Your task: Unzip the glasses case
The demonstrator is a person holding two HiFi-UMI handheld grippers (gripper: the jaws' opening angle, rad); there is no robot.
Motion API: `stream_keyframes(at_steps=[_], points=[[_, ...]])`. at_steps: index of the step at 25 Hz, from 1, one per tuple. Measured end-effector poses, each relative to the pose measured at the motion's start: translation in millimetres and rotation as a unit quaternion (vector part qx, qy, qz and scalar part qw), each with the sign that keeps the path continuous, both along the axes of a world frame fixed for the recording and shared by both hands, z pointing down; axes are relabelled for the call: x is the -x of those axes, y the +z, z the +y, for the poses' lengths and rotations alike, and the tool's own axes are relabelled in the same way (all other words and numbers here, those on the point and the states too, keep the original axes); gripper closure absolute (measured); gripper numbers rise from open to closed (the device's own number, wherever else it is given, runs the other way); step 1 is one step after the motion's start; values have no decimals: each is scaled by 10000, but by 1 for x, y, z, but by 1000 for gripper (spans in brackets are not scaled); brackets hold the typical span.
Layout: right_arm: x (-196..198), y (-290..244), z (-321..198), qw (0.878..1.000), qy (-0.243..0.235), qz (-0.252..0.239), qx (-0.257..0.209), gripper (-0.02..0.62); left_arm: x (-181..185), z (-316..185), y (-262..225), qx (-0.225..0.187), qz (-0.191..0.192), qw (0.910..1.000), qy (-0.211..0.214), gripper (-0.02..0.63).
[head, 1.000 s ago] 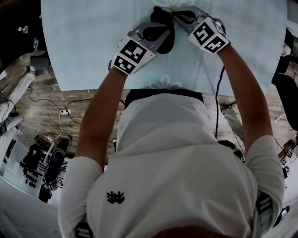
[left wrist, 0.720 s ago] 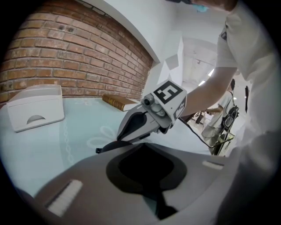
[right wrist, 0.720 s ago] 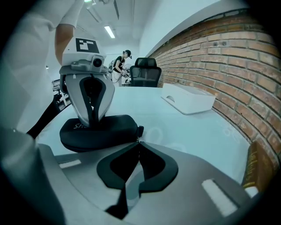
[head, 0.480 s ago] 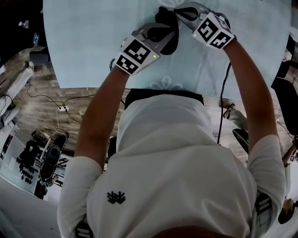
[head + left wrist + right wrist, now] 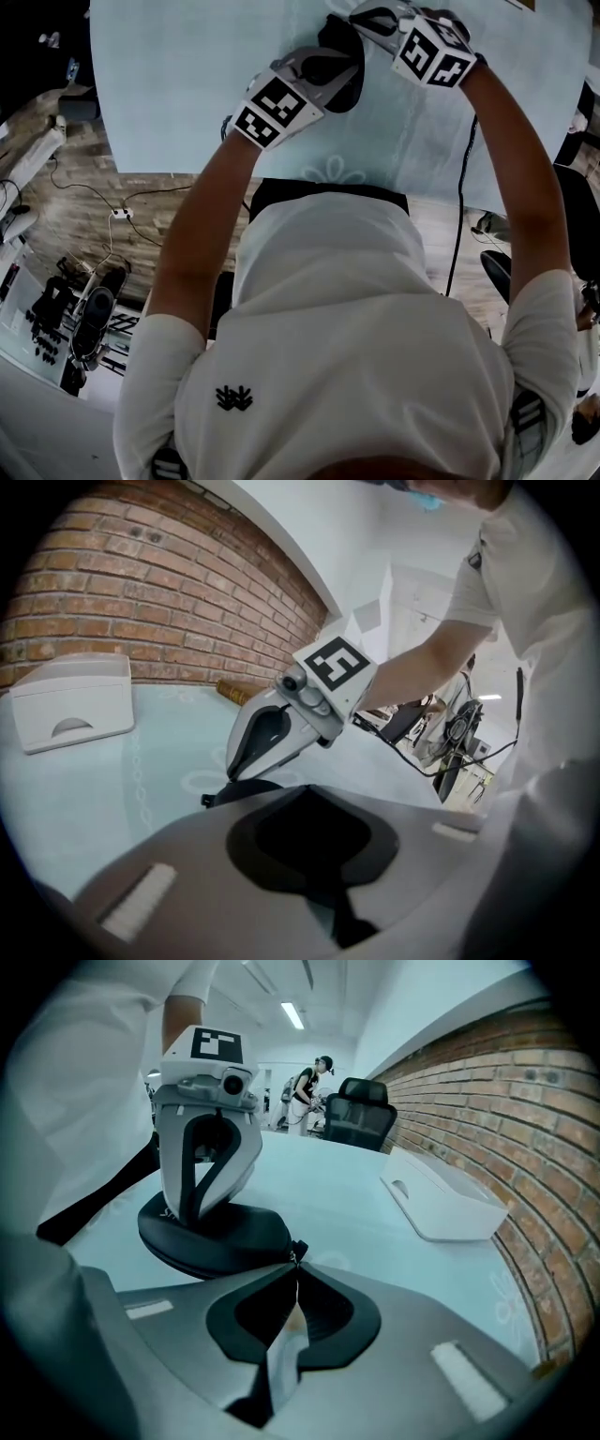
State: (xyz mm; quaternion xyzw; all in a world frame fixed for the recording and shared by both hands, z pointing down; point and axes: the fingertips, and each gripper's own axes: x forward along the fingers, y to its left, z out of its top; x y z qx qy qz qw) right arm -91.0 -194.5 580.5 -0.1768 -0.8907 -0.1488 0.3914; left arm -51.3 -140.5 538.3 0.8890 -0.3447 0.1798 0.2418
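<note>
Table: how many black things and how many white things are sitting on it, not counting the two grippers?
Black oval zip-up glasses case: 1
White plastic box: 1
Total: 2

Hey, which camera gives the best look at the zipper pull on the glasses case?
The right gripper view: the zipper pull sits at the tips of the right claw, at the edge of the glasses case. The head view shows only the case; the left gripper view shows no pull.
</note>
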Motion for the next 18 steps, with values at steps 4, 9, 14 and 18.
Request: stream_keyframes(at_steps=[4, 9, 14, 18], points=[[9, -1, 3, 9990, -436, 72, -115, 588, 1, 2, 1, -19, -38, 10000, 24, 552], [14, -2, 3, 9956, -890, 191, -221, 588, 2, 0, 0, -18, -11, 10000, 66, 552], [18, -3, 5, 9915, -1212, 281, -377, 583, 1, 1, 0, -19, -35, 9999, 104, 552], [23, -1, 5, 9923, -1146, 235, -414, 578, 3, 1, 2, 20, -101, 9999, 40, 552]])
